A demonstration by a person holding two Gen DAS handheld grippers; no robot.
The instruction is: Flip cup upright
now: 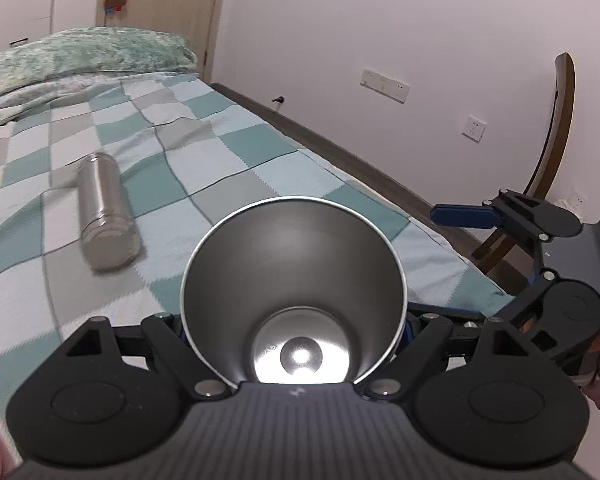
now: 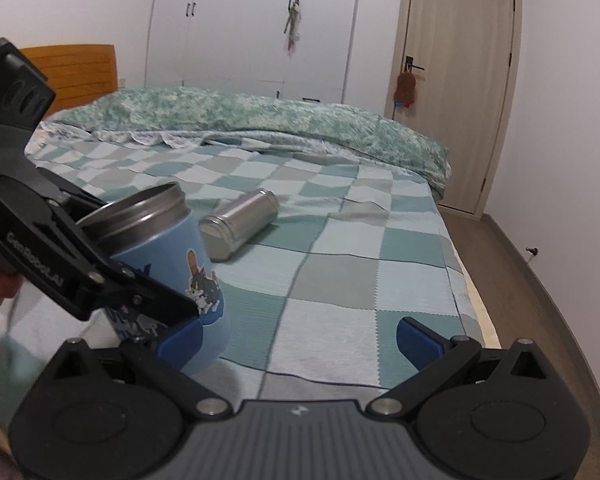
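The cup (image 2: 172,264) is blue with a cartoon print and a steel inside. My left gripper (image 1: 294,336) is shut on it, and the open mouth (image 1: 296,272) fills the middle of the left wrist view. In the right wrist view the cup is tilted, mouth up and to the left, low over the bed, with the left gripper's black fingers (image 2: 100,280) clamped across it. My right gripper (image 2: 300,340) is open and empty beside the cup, with its left blue pad (image 2: 182,338) close to the cup's base.
A steel flask (image 1: 104,212) lies on its side on the checked bedspread (image 2: 360,272), beyond the cup. A green quilt (image 2: 260,120) lies at the bed's head. The bed's right edge (image 1: 340,152) runs along a wall, with a wooden chair (image 1: 556,152) nearby.
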